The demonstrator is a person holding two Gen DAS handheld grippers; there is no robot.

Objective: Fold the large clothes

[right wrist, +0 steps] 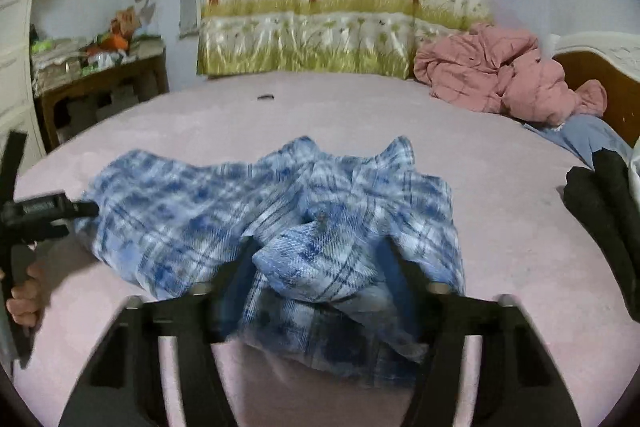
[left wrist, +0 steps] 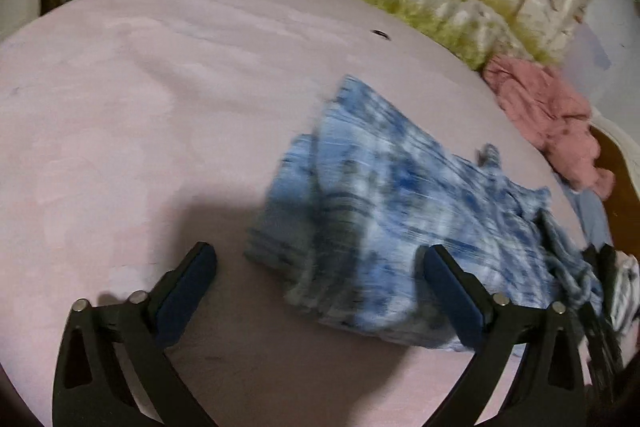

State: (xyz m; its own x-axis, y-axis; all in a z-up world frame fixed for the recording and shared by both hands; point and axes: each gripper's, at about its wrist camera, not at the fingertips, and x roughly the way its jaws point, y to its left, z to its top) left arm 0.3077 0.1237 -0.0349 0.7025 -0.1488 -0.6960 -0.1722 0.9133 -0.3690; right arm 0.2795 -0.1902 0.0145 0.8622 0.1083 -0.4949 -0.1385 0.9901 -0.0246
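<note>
Plaid shirt: crumpled on pink bed. Soft, light, limp; best taken at hem corners. Left tool spread wide, empty. Right tool: cloth bunched between jaws, grip unclear.

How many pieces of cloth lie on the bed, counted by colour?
Blue and white checked: 1, the shirt
Pink: 1, the crumpled blanket
Plain pale blue: 1, the cloth
Black: 1, the folded garment
Total: 4
</note>
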